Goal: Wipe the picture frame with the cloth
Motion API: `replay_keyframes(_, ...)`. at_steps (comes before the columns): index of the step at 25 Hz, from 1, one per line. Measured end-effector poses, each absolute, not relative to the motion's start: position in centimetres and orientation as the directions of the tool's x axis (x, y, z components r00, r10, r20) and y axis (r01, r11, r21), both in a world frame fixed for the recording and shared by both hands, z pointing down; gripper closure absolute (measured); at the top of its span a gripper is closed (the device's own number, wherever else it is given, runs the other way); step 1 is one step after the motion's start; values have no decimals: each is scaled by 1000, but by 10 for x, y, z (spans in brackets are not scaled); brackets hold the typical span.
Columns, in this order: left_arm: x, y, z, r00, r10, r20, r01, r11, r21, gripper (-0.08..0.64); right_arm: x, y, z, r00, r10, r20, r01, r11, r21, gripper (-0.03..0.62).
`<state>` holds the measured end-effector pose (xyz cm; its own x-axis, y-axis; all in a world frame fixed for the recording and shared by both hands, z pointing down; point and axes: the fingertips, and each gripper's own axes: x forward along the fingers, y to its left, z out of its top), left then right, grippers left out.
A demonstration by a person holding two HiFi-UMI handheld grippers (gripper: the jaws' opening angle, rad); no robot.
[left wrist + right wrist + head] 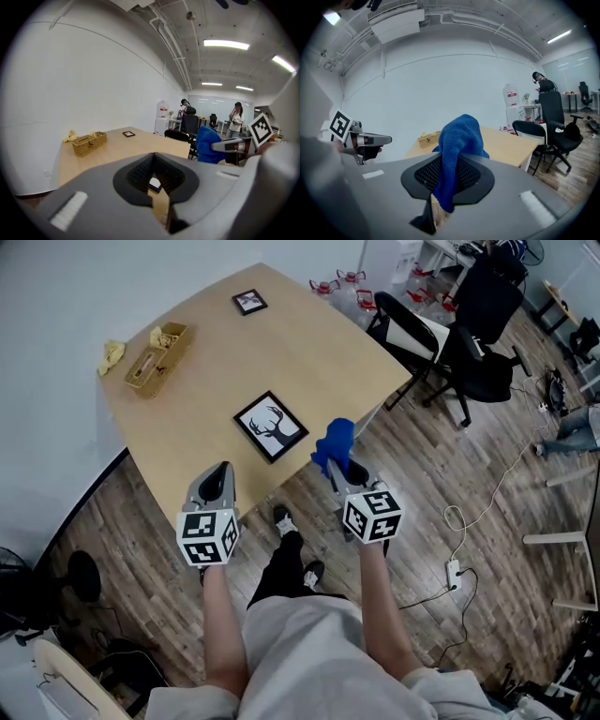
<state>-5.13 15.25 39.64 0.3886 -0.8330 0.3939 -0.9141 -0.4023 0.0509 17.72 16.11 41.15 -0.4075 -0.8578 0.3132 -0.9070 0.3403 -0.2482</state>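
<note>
A black picture frame [270, 426] with a deer silhouette lies flat near the front edge of the wooden table [309, 362]. My right gripper [341, 470] hovers just off the table's front edge, to the right of the frame, shut on a blue cloth [334, 444] that bunches up above the jaws. In the right gripper view the blue cloth [458, 140] hangs down between the jaws of the right gripper [447, 177]. My left gripper [221, 470] is held in front of the table, below and left of the frame, shut with nothing in it.
A wicker basket [157, 356] and a yellow rag [112, 354] sit at the table's far left. A small dark frame [249, 302] lies at the back. Two black office chairs [422, 338] stand to the right. Cables and a power strip [453, 571] lie on the floor.
</note>
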Motion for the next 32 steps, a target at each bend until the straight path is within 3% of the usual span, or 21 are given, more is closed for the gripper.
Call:
replay_keyframes(8, -63, 67, 446, 393, -781, 485, -909, -410, 76, 508, 168, 64, 446, -464, -786, 408, -886, 419, -201, 538)
replay_keyframes(19, -61, -1, 553, 486, -624, 612, -853, -491, 177, 508, 111, -33, 511, -555, -592, 584, -779, 616, -116, 538)
replay_keyframes(27, -47, -7, 602, 531, -532, 660, -814, -536, 224, 508, 76, -58, 542, -552, -549, 628, -757, 645, -102, 538)
replay_keyframes(32, -29, 0, 631, 550, -457, 699, -782, -575, 238, 508, 63, -72, 552, -570, -569, 593, -749, 656, -91, 538)
